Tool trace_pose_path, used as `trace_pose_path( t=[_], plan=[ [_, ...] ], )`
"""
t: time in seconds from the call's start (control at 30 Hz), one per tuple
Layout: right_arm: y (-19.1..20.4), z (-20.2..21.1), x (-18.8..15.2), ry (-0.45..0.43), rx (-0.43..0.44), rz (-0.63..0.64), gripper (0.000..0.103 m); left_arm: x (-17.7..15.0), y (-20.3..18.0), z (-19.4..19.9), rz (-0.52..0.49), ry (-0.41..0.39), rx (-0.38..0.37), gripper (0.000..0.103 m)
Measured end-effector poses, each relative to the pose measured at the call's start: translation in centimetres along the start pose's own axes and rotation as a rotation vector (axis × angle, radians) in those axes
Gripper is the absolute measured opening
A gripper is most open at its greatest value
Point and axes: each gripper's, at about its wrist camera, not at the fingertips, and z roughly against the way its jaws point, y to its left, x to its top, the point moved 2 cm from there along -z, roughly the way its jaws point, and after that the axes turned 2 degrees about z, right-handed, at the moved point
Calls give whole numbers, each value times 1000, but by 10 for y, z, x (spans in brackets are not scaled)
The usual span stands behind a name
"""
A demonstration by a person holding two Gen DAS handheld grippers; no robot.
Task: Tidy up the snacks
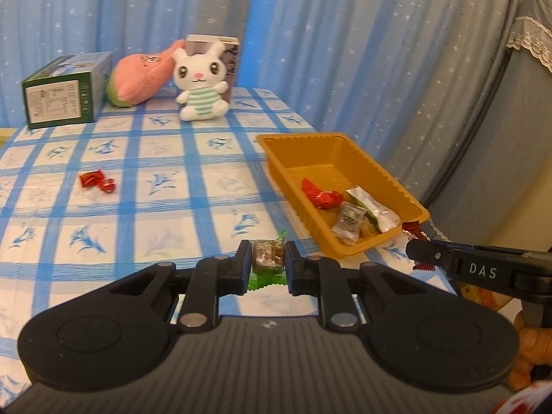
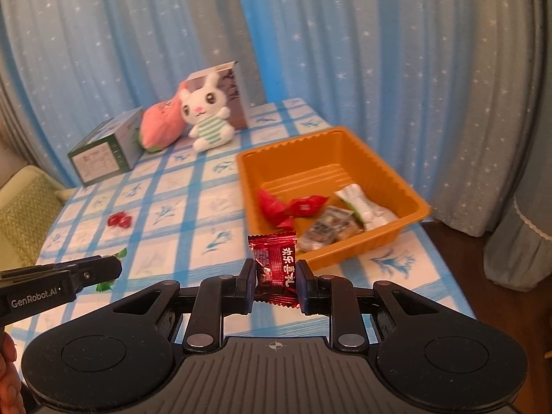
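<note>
My left gripper point(image 1: 267, 257) is shut on a green-wrapped candy point(image 1: 268, 254), held above the checked tablecloth just left of the orange tray point(image 1: 293, 139). My right gripper point(image 2: 276, 272) is shut on a dark red snack packet point(image 2: 275, 265) at the tray's point(image 2: 248, 186) near corner. In the tray lie a red candy point(image 1: 322, 195), a clear-wrapped sweet point(image 1: 348, 222) and a white-green packet point(image 1: 374, 210). A loose red candy point(image 1: 96, 181) rests on the cloth at the left. In the left wrist view the right gripper point(image 1: 419, 252) enters from the right with the red packet point(image 1: 414, 233). In the right wrist view the left gripper point(image 2: 115, 265) shows at the left edge.
At the back of the table stand a green box point(image 1: 65, 93), a pink plush point(image 1: 141, 77), a white bunny plush point(image 1: 201, 82) and an upright box point(image 1: 227, 48). Blue star curtains hang behind. A covered grey piece of furniture point(image 1: 524, 110) stands right of the table.
</note>
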Motion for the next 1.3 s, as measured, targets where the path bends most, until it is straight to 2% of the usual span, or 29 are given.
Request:
trace_pose_path(
  t=[0.53,1.3],
  plan=[
    [-48,-14,22,5,-58,-3,25,24,-56,-46,-51,24,-87,18],
    [-85,-67,58,10,-61,15,25,47,-91,-123,-89,78,-108,18]
  ],
)
